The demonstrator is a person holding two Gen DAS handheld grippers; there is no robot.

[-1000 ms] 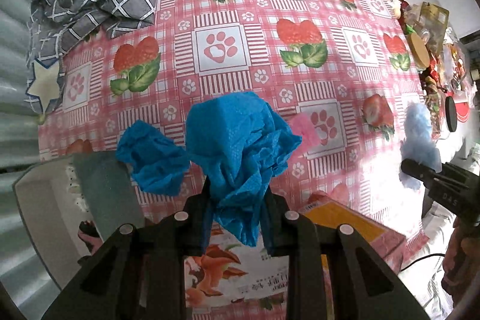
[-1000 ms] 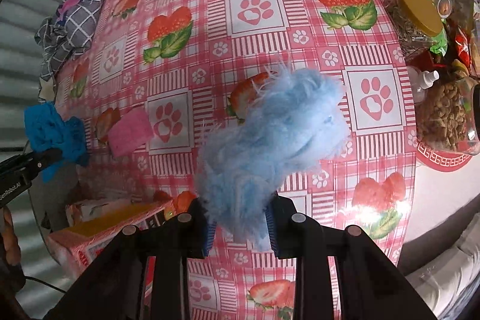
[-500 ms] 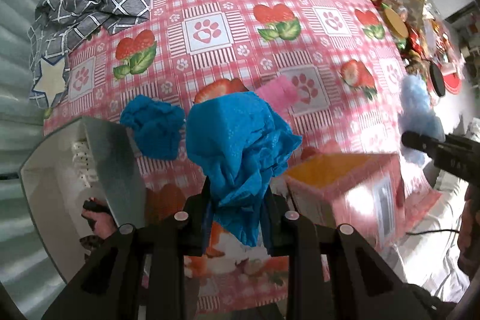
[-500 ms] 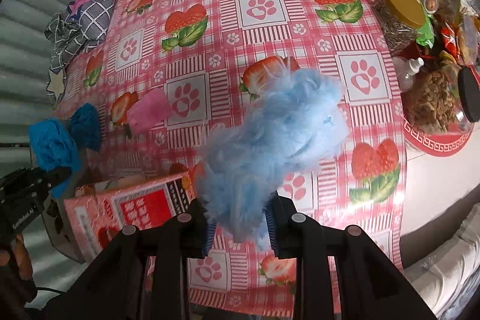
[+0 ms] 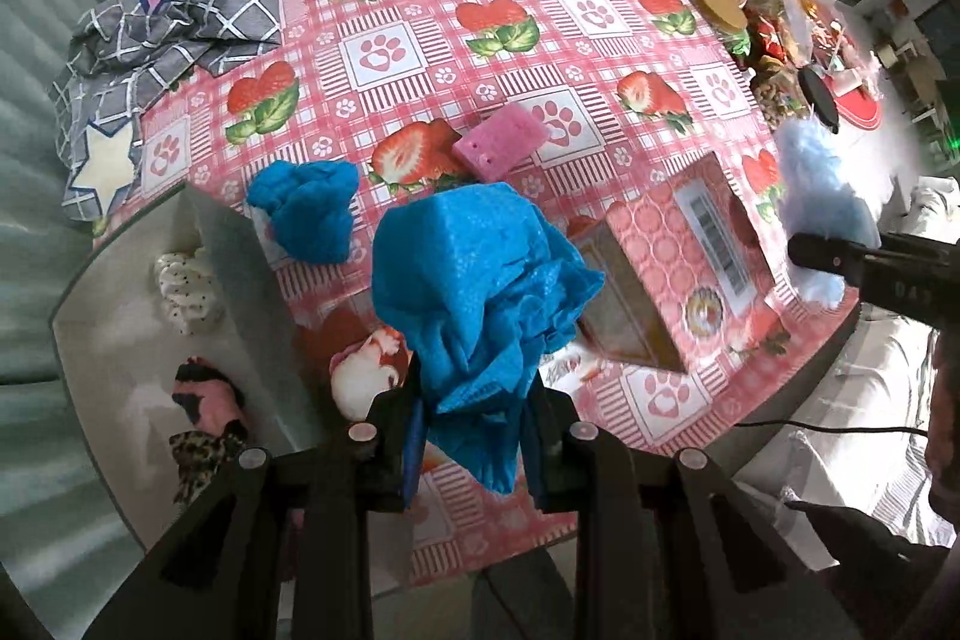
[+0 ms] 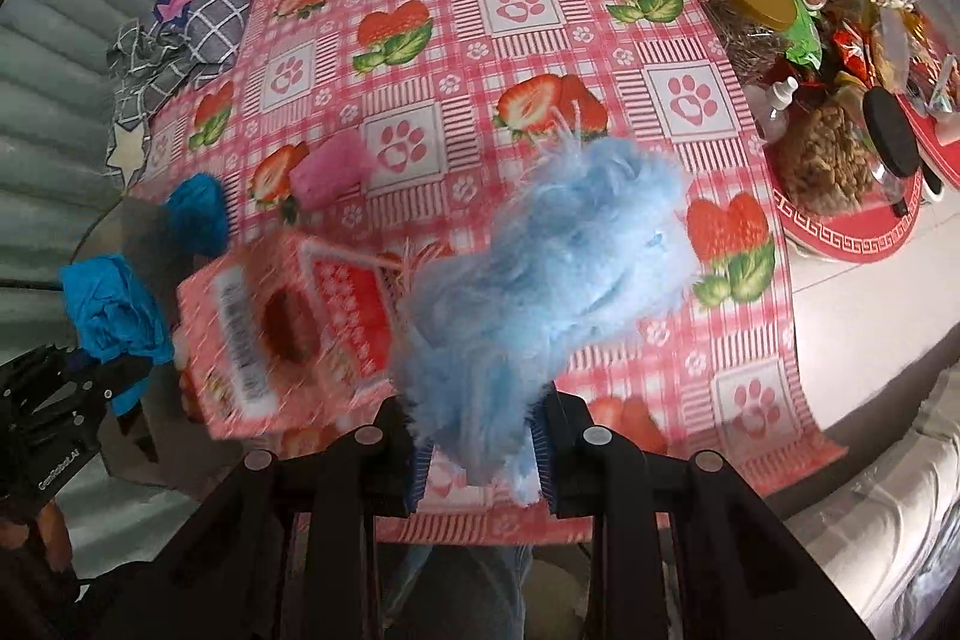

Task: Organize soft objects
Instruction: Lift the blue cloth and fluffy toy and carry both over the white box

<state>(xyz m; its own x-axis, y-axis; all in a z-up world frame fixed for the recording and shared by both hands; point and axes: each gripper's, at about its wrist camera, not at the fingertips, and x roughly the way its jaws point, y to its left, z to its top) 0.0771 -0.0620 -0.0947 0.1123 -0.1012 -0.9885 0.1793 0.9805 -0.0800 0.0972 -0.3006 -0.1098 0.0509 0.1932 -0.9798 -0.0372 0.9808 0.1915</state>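
My left gripper (image 5: 474, 436) is shut on a crumpled blue cloth (image 5: 474, 292), held above the table's near edge; it also shows in the right wrist view (image 6: 114, 304). My right gripper (image 6: 480, 454) is shut on a fluffy light-blue soft object (image 6: 540, 280), which shows at the right of the left wrist view (image 5: 816, 196). A second blue cloth (image 5: 306, 214) and a pink sponge (image 5: 501, 142) lie on the strawberry tablecloth (image 5: 384, 58). A white box (image 5: 108, 340) at the left holds a spotted white item (image 5: 186, 292) and a pink-and-black item (image 5: 204, 400).
A pink carton (image 5: 672, 268) stands near the table's front edge, between the grippers. A grey checked fabric (image 5: 174, 10) lies at the far left. Jars and snack packets (image 6: 828, 58) crowd the right side. The table edge drops off close below both grippers.
Both grippers have pulled back and up from the table, each keeping its soft object. The white box and pink carton have come further into view.
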